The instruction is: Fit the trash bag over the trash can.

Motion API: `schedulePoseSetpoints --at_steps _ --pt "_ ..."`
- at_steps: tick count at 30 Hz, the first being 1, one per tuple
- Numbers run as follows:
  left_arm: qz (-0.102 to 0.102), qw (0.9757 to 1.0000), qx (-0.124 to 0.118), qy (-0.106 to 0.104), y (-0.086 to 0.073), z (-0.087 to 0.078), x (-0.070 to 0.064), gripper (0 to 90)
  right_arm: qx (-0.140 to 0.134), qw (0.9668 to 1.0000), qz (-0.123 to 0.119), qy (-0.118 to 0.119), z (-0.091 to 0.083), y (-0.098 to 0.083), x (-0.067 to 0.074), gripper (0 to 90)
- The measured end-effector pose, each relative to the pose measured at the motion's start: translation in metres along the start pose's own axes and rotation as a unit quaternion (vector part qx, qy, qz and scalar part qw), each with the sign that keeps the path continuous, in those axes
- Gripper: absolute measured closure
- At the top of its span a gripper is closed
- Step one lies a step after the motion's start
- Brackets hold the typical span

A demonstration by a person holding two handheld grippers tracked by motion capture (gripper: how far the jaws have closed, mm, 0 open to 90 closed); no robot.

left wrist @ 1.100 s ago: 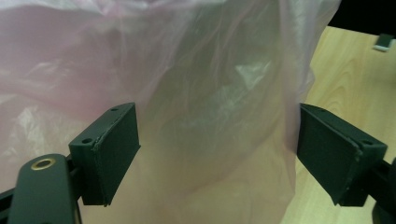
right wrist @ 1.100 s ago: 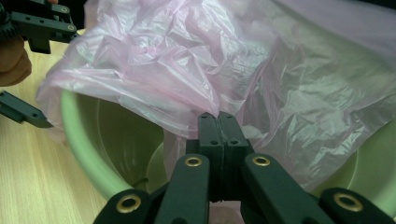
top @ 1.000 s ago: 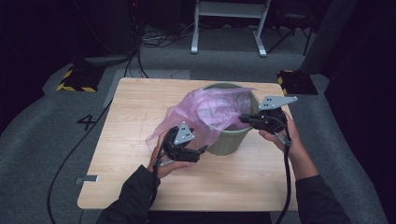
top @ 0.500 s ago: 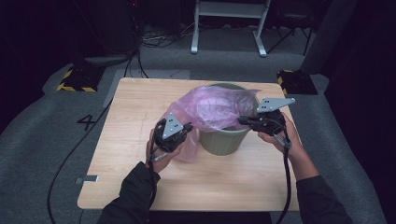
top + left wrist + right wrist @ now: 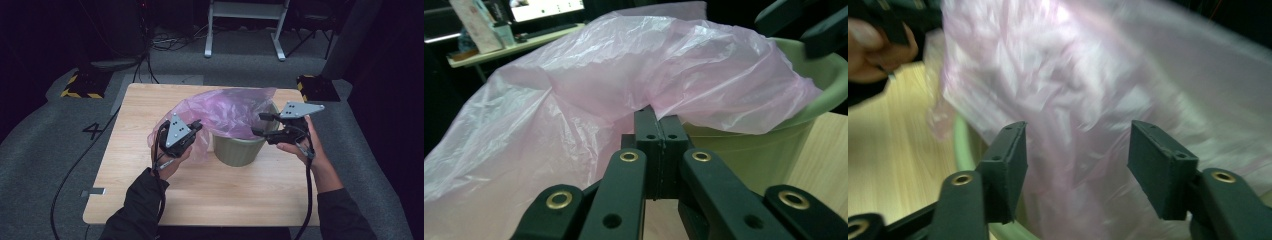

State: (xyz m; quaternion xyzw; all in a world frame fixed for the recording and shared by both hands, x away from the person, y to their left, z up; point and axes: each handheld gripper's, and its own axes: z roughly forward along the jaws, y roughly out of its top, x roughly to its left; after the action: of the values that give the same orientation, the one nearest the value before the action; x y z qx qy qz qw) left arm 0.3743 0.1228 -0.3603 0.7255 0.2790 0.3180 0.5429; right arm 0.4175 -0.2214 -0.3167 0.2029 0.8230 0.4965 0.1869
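Observation:
A pale green bin (image 5: pixel 240 150) stands on the wooden table (image 5: pixel 145 105), with a pink plastic bag (image 5: pixel 225 107) draped loosely over its mouth and left side. My left gripper (image 5: pixel 196 125) is at the bin's left, and its jaws are pressed together on a fold of the bag (image 5: pixel 574 90) at their tip (image 5: pixel 659 117), just in front of the bin wall (image 5: pixel 764 145). My right gripper (image 5: pixel 260 125) hovers at the bin's right rim. Its jaws have just been opening and stand apart (image 5: pixel 1075 150), with loose bag film (image 5: pixel 1098 75) between them, unpressed.
The bin's rim (image 5: pixel 962 145) shows at the left of the right gripper view. Bare table surrounds the bin. Beyond the table are a white metal frame (image 5: pixel 245 30) and yellow-black striped blocks (image 5: pixel 80 87) on grey floor. A cable (image 5: pixel 75 170) trails left.
My left gripper rose and moved in toward the bin, and its jaws shut on the bag's film. My right gripper stayed at the rim and its jaws parted.

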Motion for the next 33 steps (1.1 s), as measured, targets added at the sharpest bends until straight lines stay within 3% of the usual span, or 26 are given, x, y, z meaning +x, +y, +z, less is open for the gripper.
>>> schedulePoseSetpoints --at_steps 5,9,11,13,16,17,20,23,27,31,33 --pt "0.009 1.0 -0.002 0.004 0.001 -0.008 0.007 89.8 -0.031 0.999 0.008 -0.029 -0.014 0.008 -0.006 36.9" --pt "0.009 0.9999 -0.005 0.004 0.003 -0.009 0.011 89.8 -0.033 0.9981 0.015 -0.049 -0.009 0.015 -0.013 30.6" --pt "0.011 0.9999 -0.001 0.0 0.002 -0.008 0.01 89.8 -0.036 0.9985 0.019 -0.037 -0.002 0.02 -0.012 29.9" --pt "0.013 0.9999 -0.004 -0.009 0.003 -0.007 0.006 89.8 -0.032 0.999 0.005 -0.03 0.007 0.026 -0.006 31.5" --pt "0.019 0.9996 -0.011 -0.016 0.006 -0.007 0.001 89.8 -0.002 0.9992 -0.007 -0.039 0.025 0.031 0.002 47.9" --pt "0.021 0.9995 -0.013 -0.018 0.007 -0.007 0.0 89.8 0.011 0.9989 -0.004 -0.045 0.031 0.031 0.002 56.9" --pt "0.024 0.9993 -0.017 -0.022 0.01 -0.008 -0.004 89.8 0.04 0.9981 0.006 -0.046 0.045 0.029 -0.001 71.8" --pt "0.025 0.9991 -0.024 -0.024 0.014 -0.01 -0.006 89.8 0.059 0.9979 0.013 -0.021 0.053 0.027 -0.001 80.0" --pt "0.029 0.9987 -0.029 -0.03 0.02 -0.008 -0.01 89.8 0.101 0.9948 0.002 0.005 0.061 0.026 0.001 88.1" --pt "0.035 0.9983 -0.026 -0.037 0.025 -0.001 -0.017 89.8 0.133 0.9904 -0.015 0.033 0.064 0.024 0.005 88.8" --pt "0.035 0.9983 -0.025 -0.039 0.027 0.004 -0.02 89.8 0.136 0.9894 -0.024 0.046 0.064 0.021 0.008 88.7"
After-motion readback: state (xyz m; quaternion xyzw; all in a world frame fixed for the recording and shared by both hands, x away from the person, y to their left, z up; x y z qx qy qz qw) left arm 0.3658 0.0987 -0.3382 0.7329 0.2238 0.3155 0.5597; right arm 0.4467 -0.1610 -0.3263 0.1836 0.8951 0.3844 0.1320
